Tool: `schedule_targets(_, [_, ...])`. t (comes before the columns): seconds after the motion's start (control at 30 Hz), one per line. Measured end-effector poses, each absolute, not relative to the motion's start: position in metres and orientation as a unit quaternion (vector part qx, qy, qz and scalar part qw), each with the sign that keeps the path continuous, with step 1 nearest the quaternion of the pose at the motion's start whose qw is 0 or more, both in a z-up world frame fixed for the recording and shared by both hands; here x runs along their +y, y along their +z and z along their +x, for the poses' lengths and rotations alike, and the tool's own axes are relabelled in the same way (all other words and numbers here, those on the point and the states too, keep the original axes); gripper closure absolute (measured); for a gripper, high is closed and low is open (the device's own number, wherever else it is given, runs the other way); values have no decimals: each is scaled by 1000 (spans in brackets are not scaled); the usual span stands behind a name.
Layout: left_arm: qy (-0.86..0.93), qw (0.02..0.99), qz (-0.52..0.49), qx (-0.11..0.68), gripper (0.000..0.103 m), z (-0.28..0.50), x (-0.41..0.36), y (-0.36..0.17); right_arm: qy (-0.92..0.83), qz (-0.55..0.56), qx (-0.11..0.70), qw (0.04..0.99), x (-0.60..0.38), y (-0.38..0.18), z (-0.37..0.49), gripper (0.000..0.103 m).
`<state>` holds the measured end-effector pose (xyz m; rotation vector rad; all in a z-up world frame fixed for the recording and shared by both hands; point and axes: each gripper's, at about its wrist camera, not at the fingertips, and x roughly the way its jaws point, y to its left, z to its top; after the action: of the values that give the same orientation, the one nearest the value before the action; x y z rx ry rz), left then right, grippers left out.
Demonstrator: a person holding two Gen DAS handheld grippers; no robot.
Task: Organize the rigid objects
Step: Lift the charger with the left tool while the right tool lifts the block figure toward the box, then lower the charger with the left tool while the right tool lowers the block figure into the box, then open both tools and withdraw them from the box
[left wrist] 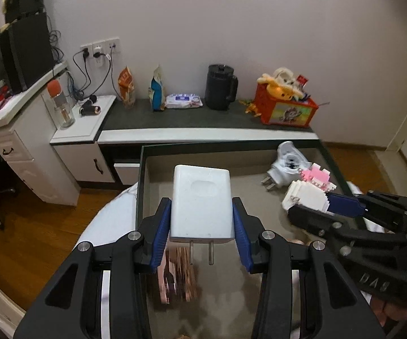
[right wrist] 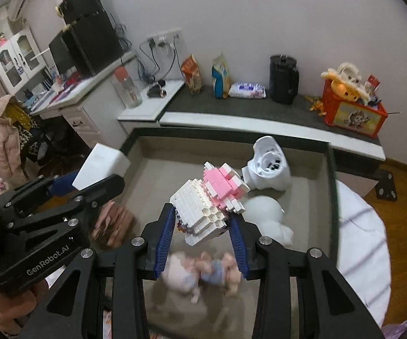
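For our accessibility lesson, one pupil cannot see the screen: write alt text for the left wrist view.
The left gripper clamps a white plug-in charger, prongs toward the camera, above a grey tray. At right, the right gripper holds a white and pink brick model near a white adapter.

Both wrist views look steeply down from close above the dark-rimmed tray (left wrist: 144, 169), facing the wall behind it. They share the tray, seen from its left and right sides.
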<state>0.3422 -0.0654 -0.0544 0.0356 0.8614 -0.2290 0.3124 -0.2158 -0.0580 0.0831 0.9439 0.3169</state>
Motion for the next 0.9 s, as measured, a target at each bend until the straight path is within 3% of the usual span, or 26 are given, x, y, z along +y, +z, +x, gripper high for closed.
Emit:
schedule_targets(0.23, [-97,890,37,443,57,365,-74,-78,139,33,477,867,-210,-82,339,60])
schedule_targets(0.3, [-83,893,40,441,47,364,-70,-77,131,34,477,869,-214,-84,338,52])
schedule_targets(0.37, [-68,896,38,437,26,361,-63,-72,125,40,473,871,-219,-80,333,43])
schedule_targets(0.43, [-63,900,36,430,13,355,-56,-65,120,46,471,873,-223,-75,329,24])
schedule_targets(0.53, [-61,910,32,408,0,333,-46,-46,121,60,459,878,-232,-62,312,21])
schedule_targets(0.63, [-58,919,35,388,0,305,-42,-29,117,68,452,882,-236,-51,294,12])
schedule_targets(0.9, [-61,934,32,350,0,219,-40,11,106,85,409,902,-242,-20,212,11])
